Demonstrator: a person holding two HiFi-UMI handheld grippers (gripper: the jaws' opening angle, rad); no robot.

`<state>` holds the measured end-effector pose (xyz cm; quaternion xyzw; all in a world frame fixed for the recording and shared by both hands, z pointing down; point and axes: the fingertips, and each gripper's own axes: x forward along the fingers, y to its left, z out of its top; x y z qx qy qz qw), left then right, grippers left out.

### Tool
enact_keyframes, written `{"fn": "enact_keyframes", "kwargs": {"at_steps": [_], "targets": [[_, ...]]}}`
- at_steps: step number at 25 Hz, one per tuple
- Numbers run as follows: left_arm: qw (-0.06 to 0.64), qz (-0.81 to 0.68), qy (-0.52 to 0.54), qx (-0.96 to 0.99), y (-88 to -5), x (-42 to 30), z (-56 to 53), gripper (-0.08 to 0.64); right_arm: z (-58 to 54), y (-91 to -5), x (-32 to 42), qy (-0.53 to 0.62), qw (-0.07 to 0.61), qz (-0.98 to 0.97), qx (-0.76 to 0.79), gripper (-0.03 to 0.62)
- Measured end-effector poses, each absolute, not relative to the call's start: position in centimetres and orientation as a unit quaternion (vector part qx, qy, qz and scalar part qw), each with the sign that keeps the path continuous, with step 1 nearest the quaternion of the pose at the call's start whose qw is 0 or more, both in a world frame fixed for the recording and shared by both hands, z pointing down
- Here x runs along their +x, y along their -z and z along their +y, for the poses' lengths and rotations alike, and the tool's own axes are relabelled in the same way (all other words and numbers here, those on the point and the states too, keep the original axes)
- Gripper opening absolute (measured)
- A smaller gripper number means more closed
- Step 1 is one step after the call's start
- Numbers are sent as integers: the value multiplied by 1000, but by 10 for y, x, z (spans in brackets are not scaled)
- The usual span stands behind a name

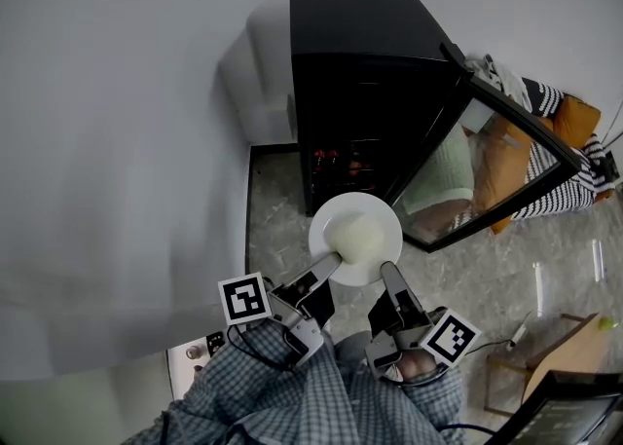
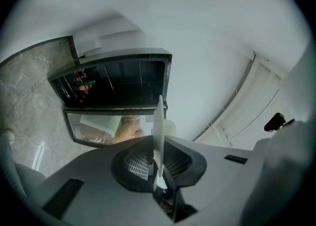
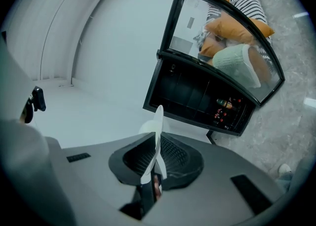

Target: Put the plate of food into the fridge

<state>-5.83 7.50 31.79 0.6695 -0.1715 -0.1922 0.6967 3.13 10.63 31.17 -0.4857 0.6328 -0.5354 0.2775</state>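
As the head view shows it, the plate [image 1: 331, 211] sits level in mid-air just in front of the open fridge [image 1: 360, 34], above the floor [image 1: 275, 202], with a pale mound of food [image 1: 358, 236] at its centre. The left gripper [image 1: 329, 268] is clamped on the near-left rim and the right gripper [image 1: 388, 274] on the near-right rim. In my judgement the hold at two rim points is meant to stop the plate tipping and to keep the jaws clear of the food. The door [image 1: 506, 156] is swung wide to the right, so the way in looks unobstructed. Small bottles [image 1: 336, 156] show low inside the cabinet. In the left gripper view, both jaws are closed against the thin white edge of the plate [image 2: 159, 118], which runs upright between them. The fridge [image 2: 118, 79] interior lies directly beyond, its shelves dark and hard to read. In the right gripper view, the jaws likewise pinch the plate [image 3: 157, 126] edge-on. The fridge [image 3: 197, 96] lies ahead, and the glass door [image 3: 222, 32] reflects cushions and striped fabric. Assessment: transport stage, plate not yet inside; which shelf has room cannot be made out.
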Motion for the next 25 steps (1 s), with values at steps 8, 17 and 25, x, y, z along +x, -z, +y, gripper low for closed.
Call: {"fn": "enact_keyframes", "kwargs": {"at_steps": [8,17,25], "targets": [[698,-177,195,665,-324,-60,65,40,96,-318,31,540,271,631,-486,37],[695,-195,206,661,-326,-46,39,40,66,-322,44,553,260,635,-473,37],[685,-211,218,662,-328,-19,0,40,21,-325,72,557,239,652,-455,37]]}}
